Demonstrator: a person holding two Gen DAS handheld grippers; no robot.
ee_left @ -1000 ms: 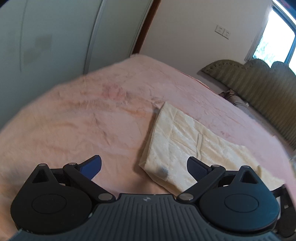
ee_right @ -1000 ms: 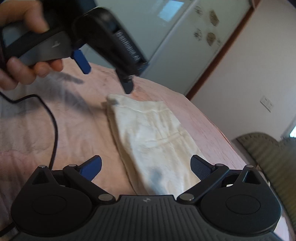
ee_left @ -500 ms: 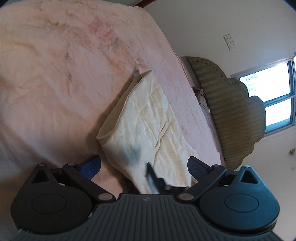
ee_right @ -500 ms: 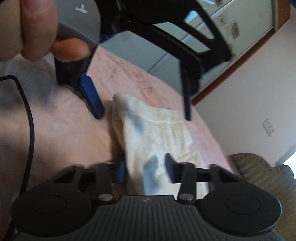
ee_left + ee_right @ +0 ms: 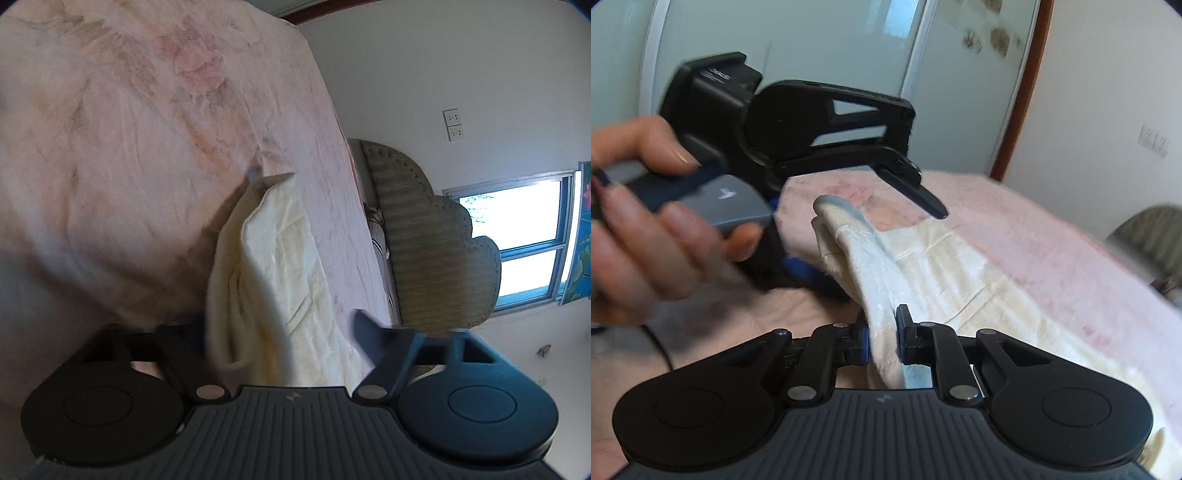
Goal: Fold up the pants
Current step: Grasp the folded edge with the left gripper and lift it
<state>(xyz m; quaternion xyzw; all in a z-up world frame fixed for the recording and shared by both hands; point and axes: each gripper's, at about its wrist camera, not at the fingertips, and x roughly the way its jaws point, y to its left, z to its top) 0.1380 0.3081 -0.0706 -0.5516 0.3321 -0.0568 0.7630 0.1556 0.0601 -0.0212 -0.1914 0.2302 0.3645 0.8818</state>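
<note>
Cream cotton pants [image 5: 923, 266] lie on the pink bedsheet [image 5: 110, 166], their raised end fold clamped in the right gripper [image 5: 882, 341]. The left gripper [image 5: 280, 328] gapes wide around that fold, gripping nothing. A one-sided lift could spill the folded layers apart.

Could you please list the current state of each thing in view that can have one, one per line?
Right gripper: shut on the cream pants' edge.
Left gripper: jaws wide open, straddling the pants' edge, one finger on each side.
Cream pants: folded lengthwise on the bed, near edge lifted in a ridge.
Pink bedsheet: spread, wrinkled.
Person's hand: gripping the left gripper's handle.
</note>
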